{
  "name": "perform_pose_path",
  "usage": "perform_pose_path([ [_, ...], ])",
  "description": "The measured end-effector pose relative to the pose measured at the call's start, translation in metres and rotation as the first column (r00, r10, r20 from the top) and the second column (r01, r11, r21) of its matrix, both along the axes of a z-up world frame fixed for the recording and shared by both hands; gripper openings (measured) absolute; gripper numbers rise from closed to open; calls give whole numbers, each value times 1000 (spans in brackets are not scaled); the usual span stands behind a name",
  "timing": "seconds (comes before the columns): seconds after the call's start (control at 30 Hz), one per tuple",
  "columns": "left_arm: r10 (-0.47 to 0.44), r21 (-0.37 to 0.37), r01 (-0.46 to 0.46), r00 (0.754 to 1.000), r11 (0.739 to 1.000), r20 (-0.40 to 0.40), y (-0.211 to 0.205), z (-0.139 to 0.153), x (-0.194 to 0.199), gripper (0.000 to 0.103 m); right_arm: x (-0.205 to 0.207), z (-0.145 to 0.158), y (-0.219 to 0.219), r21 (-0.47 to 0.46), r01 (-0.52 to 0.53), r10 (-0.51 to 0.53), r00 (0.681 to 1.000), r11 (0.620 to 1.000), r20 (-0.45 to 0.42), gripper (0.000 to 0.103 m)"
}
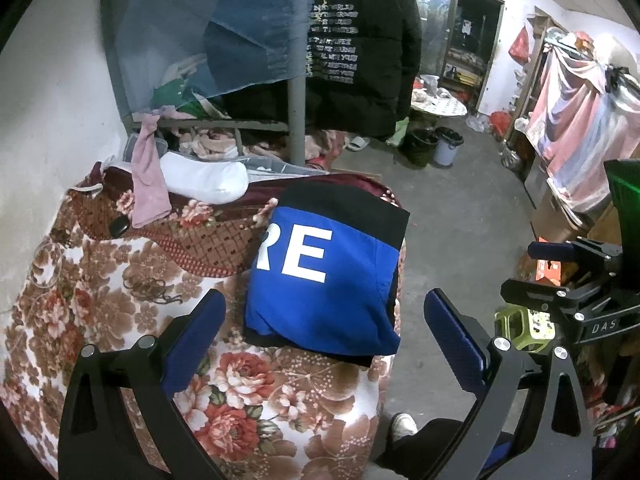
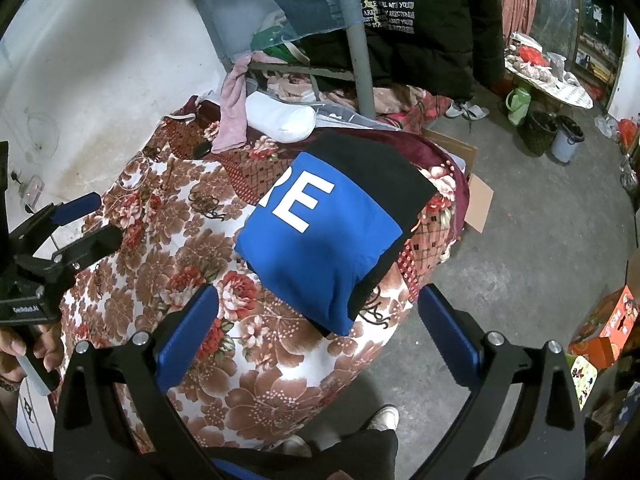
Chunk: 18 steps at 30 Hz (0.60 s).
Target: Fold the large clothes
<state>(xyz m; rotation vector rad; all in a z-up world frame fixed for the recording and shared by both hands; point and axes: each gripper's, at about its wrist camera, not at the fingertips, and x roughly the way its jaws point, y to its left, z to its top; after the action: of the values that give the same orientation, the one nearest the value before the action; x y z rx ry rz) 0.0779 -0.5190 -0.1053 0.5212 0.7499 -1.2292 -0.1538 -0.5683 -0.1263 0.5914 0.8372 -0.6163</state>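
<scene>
The blue and black top [image 1: 328, 280] lies folded small on the flowery bed blanket [image 1: 120, 304], near the edge by the floor. Left claw [image 1: 326, 344] and right claw [image 2: 318, 338] both hang spread wide w/ nothing in them. Looks done; maybe just pat it flat, gently. Big white letters read "RE". Black coat [image 1: 360, 40] has white writing, too blurry.

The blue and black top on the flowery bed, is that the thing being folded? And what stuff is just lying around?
Part of the job:
- blue and black top, already folded
- left tool, open
- right tool, open
- flowery blanket it lies on

Just lying about:
- white sock
- pink cloth
- hanging black jacket
- two bins
</scene>
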Motion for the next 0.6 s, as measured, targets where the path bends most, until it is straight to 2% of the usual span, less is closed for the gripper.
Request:
perform_pose_path([
  [0.6, 10, -8, -10, 1000, 1000, -3, 1, -1, -2, 98, 0, 5, 3, -3, -2, 2, 1000, 1000, 2, 98],
])
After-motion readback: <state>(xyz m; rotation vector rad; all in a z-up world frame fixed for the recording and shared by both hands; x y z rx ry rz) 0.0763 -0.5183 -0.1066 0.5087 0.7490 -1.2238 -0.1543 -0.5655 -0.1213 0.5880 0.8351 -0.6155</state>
